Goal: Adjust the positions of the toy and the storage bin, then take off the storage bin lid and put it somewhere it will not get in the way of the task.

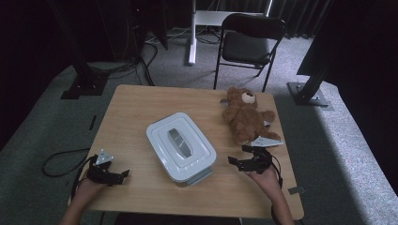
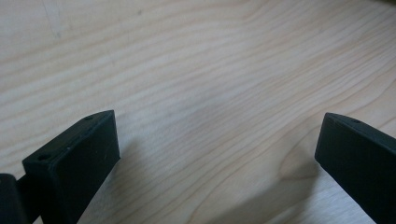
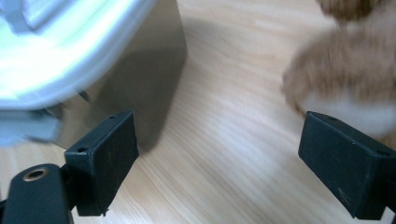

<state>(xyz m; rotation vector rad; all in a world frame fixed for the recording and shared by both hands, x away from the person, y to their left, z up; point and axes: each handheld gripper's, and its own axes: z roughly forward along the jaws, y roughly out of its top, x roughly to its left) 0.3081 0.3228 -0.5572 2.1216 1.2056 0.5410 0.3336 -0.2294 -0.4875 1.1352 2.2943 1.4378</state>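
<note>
— Teddy bear (image 1: 246,119) lay on the bench (image 1: 141,108) just ahead of the right gripper (image 1: 245,157), its paw (image 3: 345,88) beside the far finger; the lidded box (image 1: 180,146) sat off the other finger.

— And the fingers?

— Both pairs stood wide apart, holding nothing; the left gripper (image 1: 114,176) rested over bare wood. Best, I judged, to straddle a limb squarely before closing.

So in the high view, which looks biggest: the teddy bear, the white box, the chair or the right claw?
Largest to smallest, as they look:
1. White box and chair: too close to rank, and the chair stands farther from the camera.
2. Teddy bear.
3. Right claw, smallest.
</note>
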